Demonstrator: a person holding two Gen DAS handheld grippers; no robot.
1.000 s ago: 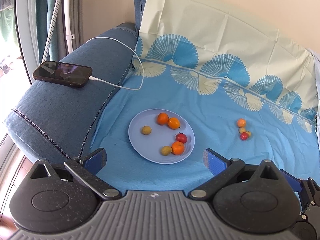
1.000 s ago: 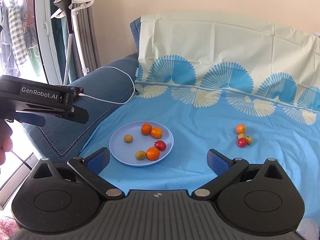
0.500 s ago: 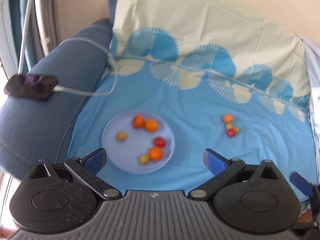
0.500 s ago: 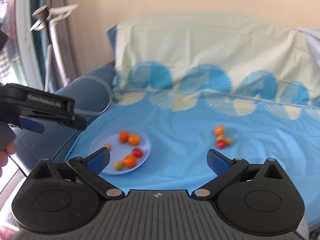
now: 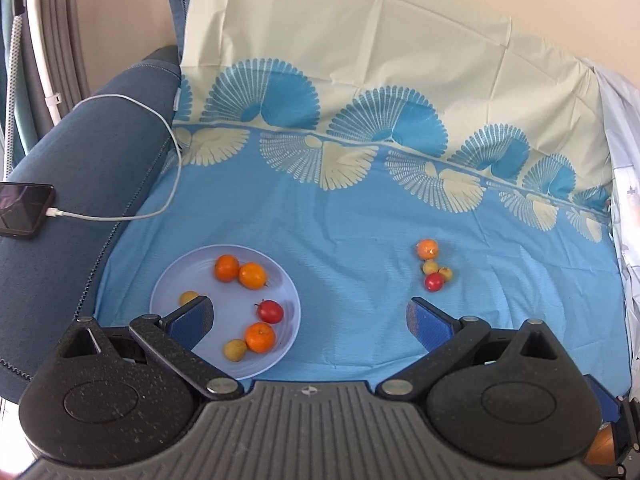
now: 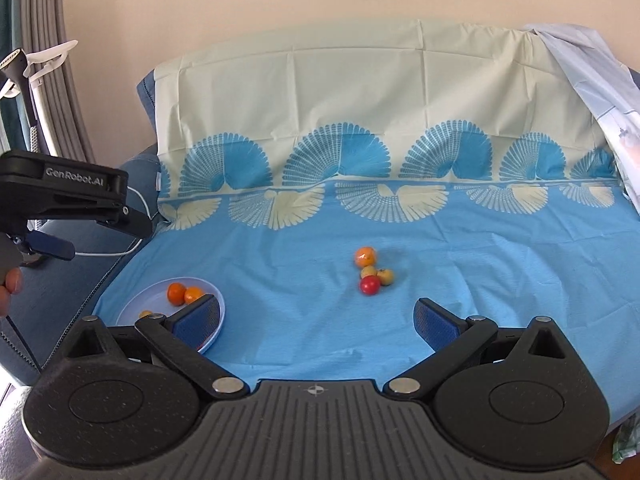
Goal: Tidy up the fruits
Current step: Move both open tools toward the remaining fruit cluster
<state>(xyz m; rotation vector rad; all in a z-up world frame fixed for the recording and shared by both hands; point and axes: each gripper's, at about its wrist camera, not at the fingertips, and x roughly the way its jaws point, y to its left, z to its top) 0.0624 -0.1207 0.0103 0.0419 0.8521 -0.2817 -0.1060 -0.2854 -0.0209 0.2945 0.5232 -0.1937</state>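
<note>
Four loose fruits [image 6: 370,270] are clustered on the blue sheet [image 6: 480,272], well right of the plate [image 5: 176,280] holding six more. Both the right tool [image 6: 316,318] and left tool [image 5: 308,316] are held wide open, empty. The red fruit [image 6: 369,285], probably a small apple, is best approached squarely, since its neighbours touch it. A charging phone [image 5: 22,214] rests on the sofa arm, far left.

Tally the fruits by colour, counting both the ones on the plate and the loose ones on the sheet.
Orange fruits: 4 (3 on the plate, 1 on the sheet)
Yellow fruits: 4 (2 on the plate, 2 on the sheet)
Red fruits: 2 (1 on the plate, 1 on the sheet)
Total: 10
</note>
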